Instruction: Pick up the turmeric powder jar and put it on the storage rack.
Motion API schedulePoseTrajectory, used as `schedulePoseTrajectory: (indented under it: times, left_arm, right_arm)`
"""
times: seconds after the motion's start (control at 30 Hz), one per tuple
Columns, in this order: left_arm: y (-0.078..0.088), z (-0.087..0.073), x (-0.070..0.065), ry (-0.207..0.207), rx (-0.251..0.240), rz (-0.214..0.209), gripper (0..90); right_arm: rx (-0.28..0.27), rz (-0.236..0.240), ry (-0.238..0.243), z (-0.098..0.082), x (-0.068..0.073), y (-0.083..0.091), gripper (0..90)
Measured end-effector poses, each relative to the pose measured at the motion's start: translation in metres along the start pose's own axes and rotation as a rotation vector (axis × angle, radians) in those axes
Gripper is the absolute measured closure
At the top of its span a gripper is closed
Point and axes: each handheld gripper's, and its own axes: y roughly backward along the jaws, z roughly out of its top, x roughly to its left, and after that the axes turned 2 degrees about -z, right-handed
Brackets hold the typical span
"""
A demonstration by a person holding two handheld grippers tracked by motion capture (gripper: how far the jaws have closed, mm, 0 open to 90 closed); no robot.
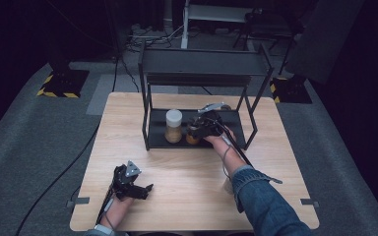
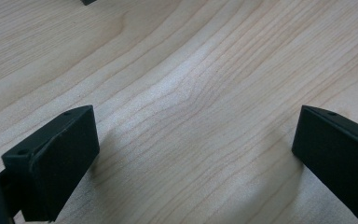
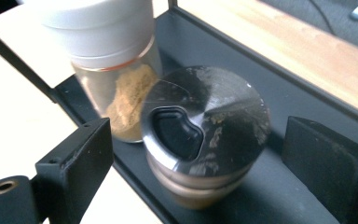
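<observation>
High view: right hand-held gripper point(image 1: 203, 129) hides the metal-lidded jar point(image 1: 192, 139).

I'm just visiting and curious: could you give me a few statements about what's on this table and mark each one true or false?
1. Two jars stand on the lower shelf of the black rack. True: a white-lidded jar and a metal-lidded jar.
2. The right gripper squeezes the metal-lidded jar. False: its jaws stand apart from the jar, on either side.
3. The left gripper holds a spoon. False: its jaws are open over bare table.
4. The white-lidded jar contains brownish powder. True.
5. The jars lie tipped over. False: both are upright.
</observation>
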Motion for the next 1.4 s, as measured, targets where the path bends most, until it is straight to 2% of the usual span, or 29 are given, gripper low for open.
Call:
schedulePoseTrajectory:
  times: [0.27,0.43,0.77,1.4]
  left_arm:
    - [0.0,0.0,0.0,-0.001,0.0,0.0,0.1]
    - [0.0,0.0,0.0,-0.001,0.0,0.001,0.0]
    - [0.0,0.0,0.0,-0.001,0.002,0.002,0.0]
    - [0.0,0.0,-0.001,0.001,0.001,0.004,0.0]
  right_arm:
    - [-0.064,-0.004,-0.01,-0.012,0.01,0.035,7.3]
    - [-0.073,-0.004,-0.002,-0.021,0.012,0.056,7.1]
    - [-0.085,-0.041,0.004,-0.051,0.014,0.093,7.1]
    - [-0.102,-0.027,-0.021,-0.092,0.015,0.137,7.0]
